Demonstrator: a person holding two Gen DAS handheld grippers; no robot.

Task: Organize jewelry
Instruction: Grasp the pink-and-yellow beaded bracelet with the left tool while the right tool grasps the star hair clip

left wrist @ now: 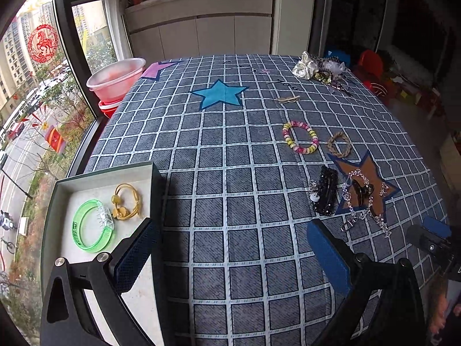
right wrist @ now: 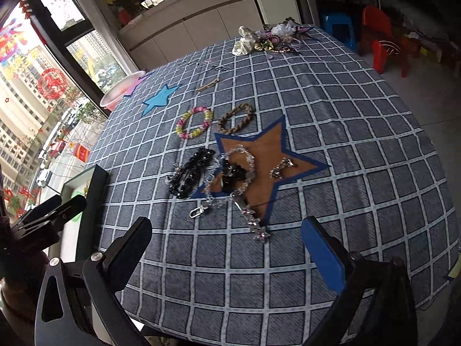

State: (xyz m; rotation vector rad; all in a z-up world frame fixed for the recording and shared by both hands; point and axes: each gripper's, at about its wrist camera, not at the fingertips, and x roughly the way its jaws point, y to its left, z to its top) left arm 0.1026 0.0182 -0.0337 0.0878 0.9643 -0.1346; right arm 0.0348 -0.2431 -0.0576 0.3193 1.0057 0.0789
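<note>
Checked tablecloth (right wrist: pixel 345 132) beneath wide-spread tongs (right wrist: pixel 227 248)

Grey-blue checked tablecloth (left wrist: pixel 230 173) with stars — blue, brown (blue-edged); green bangle (left wrist: pixel 92 226); pink-yellow beaded bracelet (left wrist: pixel 301 137).

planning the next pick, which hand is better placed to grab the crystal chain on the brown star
Right. Its open fingers frame the crystal chain on the brown star just ahead. The left gripper hangs by the tray, with the chain off to its side.
</note>
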